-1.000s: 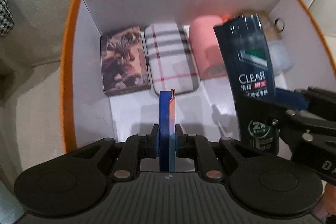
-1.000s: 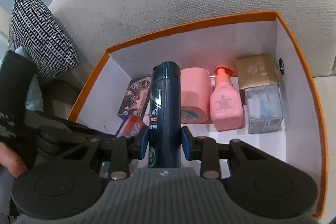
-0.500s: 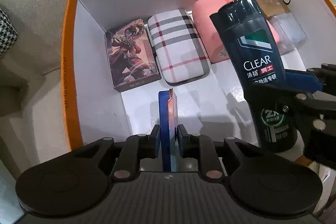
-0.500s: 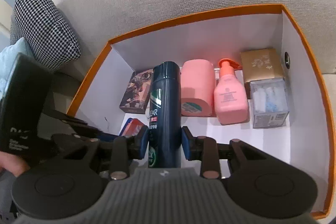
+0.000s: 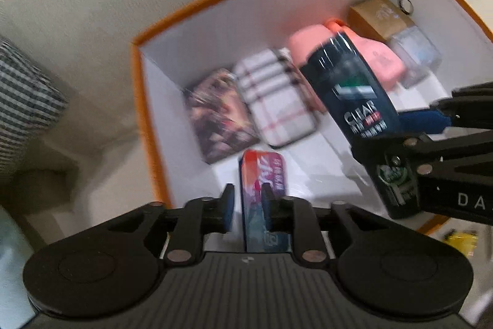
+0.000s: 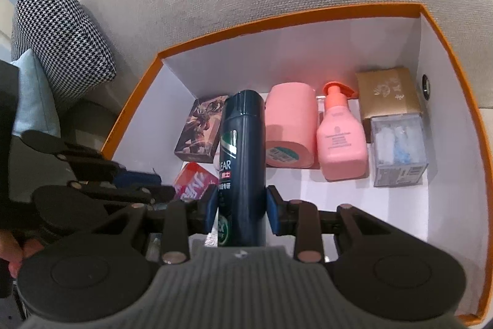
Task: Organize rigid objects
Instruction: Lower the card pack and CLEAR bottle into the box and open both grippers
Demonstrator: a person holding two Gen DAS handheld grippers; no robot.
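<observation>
Now releasing: left gripper (image 5: 246, 207) jaws are opening around the flat red tin (image 5: 263, 190), which sits between them, apparently touching only one pad, low in the box (image 5: 144, 100) just ahead of the picture pack (image 5: 220, 117). Advice: let the tin settle flat before withdrawing, and lift straight up so a pad does not drag it. Right gripper (image 6: 240, 207) pinches the dark shampoo bottle (image 6: 242, 156) at its lower body, cap pointing away. Free floor lies beyond its fingertips, short of the pink roll (image 6: 289, 128); lower there, clear of the pump bottle (image 6: 340, 134).

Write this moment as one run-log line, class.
left gripper: opening, red tin between jaws | right gripper: holding shampoo bottle | orange box: partly filled
</observation>
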